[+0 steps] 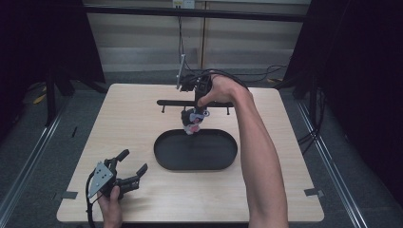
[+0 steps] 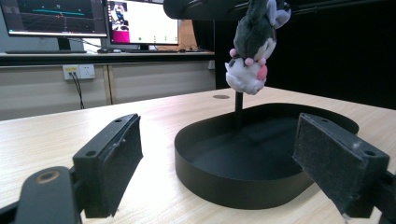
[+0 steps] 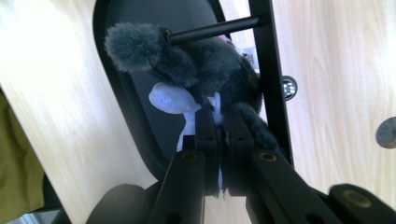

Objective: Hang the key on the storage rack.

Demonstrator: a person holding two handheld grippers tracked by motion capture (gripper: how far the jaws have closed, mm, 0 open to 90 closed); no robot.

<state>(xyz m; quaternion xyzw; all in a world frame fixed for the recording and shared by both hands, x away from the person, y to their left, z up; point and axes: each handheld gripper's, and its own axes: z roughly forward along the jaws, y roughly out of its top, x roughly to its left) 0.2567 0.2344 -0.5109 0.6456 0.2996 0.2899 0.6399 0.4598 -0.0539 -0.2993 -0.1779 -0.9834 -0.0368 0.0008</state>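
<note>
High view, right gripper (image 1: 192, 118): I see it clamped on the plush toy (image 1: 192, 124), above the tray's (image 1: 164, 159) far rim.
Left gripper (image 1: 130, 164): jaws apart, holding nothing, left of tray.

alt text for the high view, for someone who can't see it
Seen from above, the right gripper holds a small grey and white plush toy over the far rim of a black oval tray, beside a low black rack. The left gripper rests open on the wooden table at the near left corner.
</note>
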